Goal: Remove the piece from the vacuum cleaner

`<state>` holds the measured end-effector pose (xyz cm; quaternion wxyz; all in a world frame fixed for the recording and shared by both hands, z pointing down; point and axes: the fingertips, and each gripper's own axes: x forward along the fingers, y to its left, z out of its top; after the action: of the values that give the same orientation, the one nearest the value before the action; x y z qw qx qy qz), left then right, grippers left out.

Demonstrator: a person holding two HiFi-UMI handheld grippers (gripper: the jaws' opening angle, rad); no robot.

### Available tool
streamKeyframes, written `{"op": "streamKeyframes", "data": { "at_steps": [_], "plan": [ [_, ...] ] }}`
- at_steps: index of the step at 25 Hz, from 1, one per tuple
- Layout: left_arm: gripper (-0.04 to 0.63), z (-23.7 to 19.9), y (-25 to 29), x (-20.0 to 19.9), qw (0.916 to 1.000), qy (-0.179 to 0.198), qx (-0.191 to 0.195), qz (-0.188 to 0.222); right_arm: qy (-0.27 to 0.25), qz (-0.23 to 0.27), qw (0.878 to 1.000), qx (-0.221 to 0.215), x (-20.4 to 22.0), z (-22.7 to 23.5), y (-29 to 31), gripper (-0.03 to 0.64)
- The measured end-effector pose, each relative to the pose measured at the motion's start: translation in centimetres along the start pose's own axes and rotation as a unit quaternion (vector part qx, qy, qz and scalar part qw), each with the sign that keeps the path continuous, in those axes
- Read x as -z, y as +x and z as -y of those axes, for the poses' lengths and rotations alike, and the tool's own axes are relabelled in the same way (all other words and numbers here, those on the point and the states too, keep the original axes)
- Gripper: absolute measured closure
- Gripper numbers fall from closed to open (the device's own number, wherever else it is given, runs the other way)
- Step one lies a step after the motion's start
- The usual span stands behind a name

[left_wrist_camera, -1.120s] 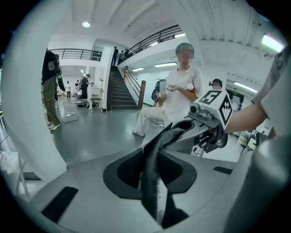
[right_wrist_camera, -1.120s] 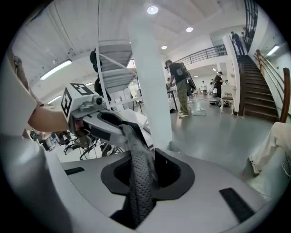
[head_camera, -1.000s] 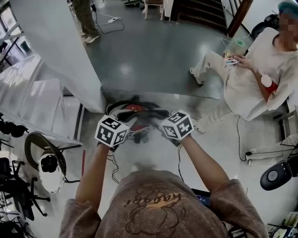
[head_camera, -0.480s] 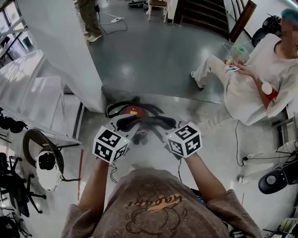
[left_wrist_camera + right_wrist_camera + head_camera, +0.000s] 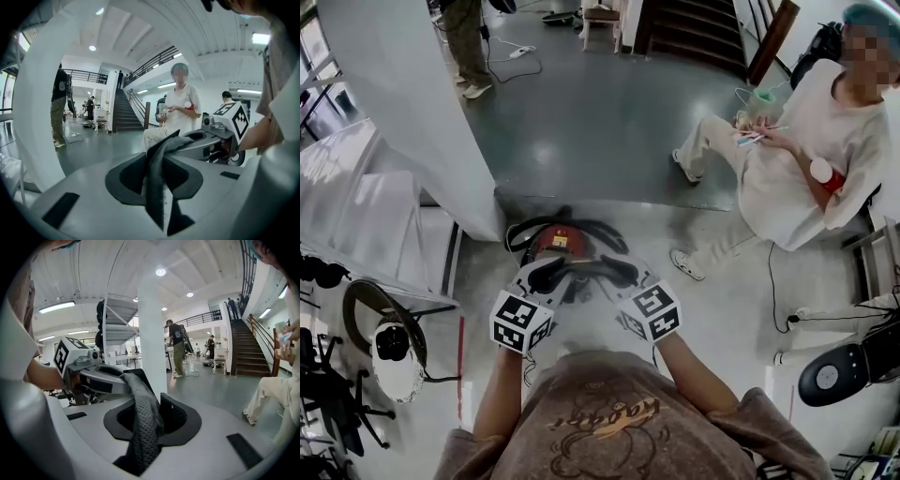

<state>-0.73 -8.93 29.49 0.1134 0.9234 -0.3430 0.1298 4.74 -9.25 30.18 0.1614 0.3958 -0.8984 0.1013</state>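
Dark piece (image 5: 143,427), ends inside jaws

floor (image 5: 600,122): glossy grey, paler toward the near side | pillar (image 5: 403,112): broad, white, at left | staircase (image 5: 694,28): dark, at the far end, balcony rail (image 5: 154,58) above | ceiling (image 5: 187,268): white, round lights (image 5: 161,272) on | shelves (image 5: 356,187): white, far left | seated person (image 5: 806,159): at right, in white | standing person (image 5: 469,42): top left
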Motion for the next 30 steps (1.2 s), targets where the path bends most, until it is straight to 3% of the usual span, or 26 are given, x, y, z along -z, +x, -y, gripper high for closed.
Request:
{"op": "streamKeyframes", "data": {
  "at_steps": [30],
  "plan": [
    [0.511, -0.1, 0.2, -0.2, 0.9997, -0.016, -0.02, 0.002, 0.019, 0.012, 1.0, -0.001, 0.0, 0.2, 0.1, 0.54]
  ]
}}
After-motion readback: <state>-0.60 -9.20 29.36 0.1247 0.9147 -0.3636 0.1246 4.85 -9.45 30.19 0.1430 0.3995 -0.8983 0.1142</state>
